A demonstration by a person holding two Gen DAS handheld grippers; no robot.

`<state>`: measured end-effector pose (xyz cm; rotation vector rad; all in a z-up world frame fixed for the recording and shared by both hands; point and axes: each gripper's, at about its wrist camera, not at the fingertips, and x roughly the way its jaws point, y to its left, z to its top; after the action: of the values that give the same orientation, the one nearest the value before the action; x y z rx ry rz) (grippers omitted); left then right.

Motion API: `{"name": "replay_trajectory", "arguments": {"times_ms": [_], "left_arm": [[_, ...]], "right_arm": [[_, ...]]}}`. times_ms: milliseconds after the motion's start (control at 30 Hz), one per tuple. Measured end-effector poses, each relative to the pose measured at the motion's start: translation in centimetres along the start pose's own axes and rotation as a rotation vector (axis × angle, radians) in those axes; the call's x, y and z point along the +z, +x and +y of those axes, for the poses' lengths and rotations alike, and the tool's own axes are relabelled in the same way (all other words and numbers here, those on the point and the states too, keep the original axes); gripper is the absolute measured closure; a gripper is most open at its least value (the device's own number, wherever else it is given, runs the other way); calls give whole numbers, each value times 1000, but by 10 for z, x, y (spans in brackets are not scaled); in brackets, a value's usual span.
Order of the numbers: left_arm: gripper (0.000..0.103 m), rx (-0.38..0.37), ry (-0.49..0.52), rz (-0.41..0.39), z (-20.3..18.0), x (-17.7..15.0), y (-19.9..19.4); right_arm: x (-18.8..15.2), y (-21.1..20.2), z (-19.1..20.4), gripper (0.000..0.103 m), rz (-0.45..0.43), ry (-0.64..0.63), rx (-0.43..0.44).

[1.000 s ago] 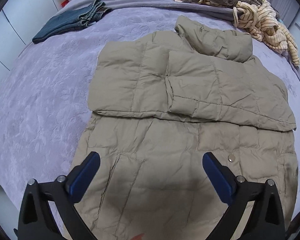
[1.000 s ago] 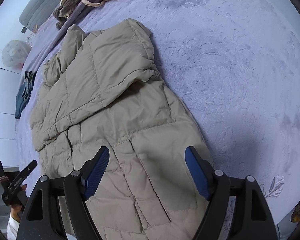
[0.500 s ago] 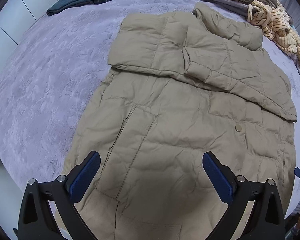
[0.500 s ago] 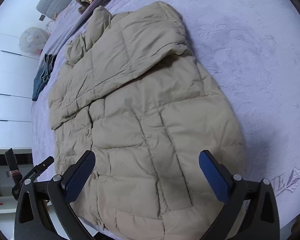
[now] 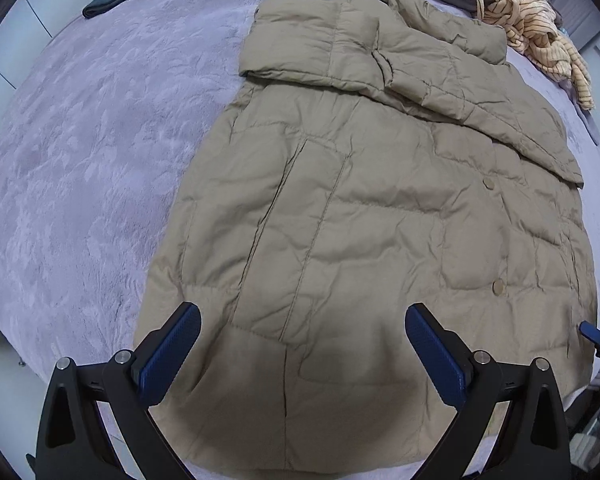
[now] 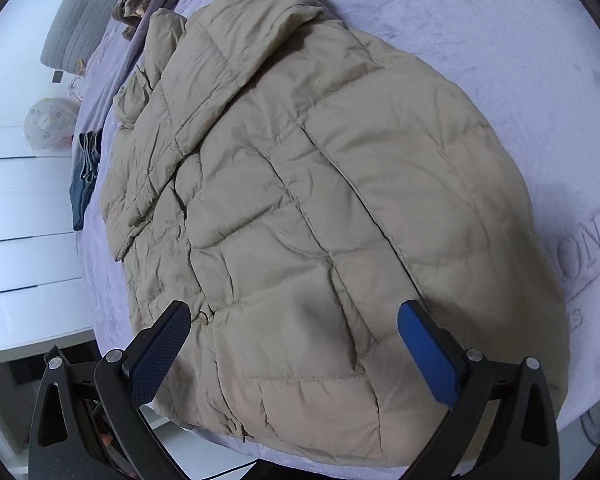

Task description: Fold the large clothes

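Right gripper (image 6: 294,336) jaws wider, over jacket (image 6: 320,200)

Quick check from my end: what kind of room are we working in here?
Most likely a bedroom. The tan puffer jacket lies spread on a bed with a lilac plush cover, more clothes are piled at its far end, and a grey padded headboard stands behind.

L gripper (image 5: 302,354) + R gripper (image 6: 294,350): fingers wide apart, empty, prob. angled down.
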<state>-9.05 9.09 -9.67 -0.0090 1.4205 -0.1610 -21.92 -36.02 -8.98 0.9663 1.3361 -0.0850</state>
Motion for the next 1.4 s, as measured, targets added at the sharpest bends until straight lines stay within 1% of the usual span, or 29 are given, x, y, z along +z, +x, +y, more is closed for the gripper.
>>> {"name": "replay_trajectory", "arguments": {"times_ms": [167,333,533,633,667,733,800,833,1033,1100,1167,1200,1267,1300,1333,1367,1400], "left_arm": [[1,-106,3,17,35,-34,-8],[1,-221,0,64,61,-64,-11],[1,-364,-5,113,74,-90,-14],[1,-437,-13,166,77,-100,-10],[1,-447,-18,184,78,-104,-7],[1,-427,-24,210,77,-110,0],[1,-399,-47,207,76,-115,8],[1,-399,-65,202,75,-116,12],[1,-478,-206,102,78,-102,14],[11,-490,-251,86,78,-94,18],[29,-503,-299,88,79,-87,22],[35,-516,-313,88,78,-84,23],[62,-526,-310,87,74,-79,24],[69,-516,-293,82,71,-77,22],[77,-504,-273,74,68,-75,19],[78,-490,-253,59,67,-73,16],[78,-480,-236,41,66,-72,11]], "right_arm": [[-39,-18,-26,0,-52,95,73],[-75,-34,-48,0,-90,143,124],[-108,-34,-68,0,-89,204,139],[-116,-32,-76,0,-83,230,140],[-117,-31,-78,0,-82,239,143],[-119,-29,-83,0,-82,257,151],[-121,-27,-88,0,-85,279,167],[-120,-24,-90,0,-88,292,178],[-114,-14,-89,0,-99,334,240],[-110,-12,-88,0,-113,347,276],[-109,-11,-87,0,-132,367,309],[-107,-9,-87,0,-143,380,329],[-105,-9,-88,1,-155,397,353],[-104,-9,-87,5,-156,403,352],[-102,-8,-86,14,-151,406,347],[-100,-8,-87,21,-143,408,340],[-99,-6,-86,36,-137,413,336]]}}
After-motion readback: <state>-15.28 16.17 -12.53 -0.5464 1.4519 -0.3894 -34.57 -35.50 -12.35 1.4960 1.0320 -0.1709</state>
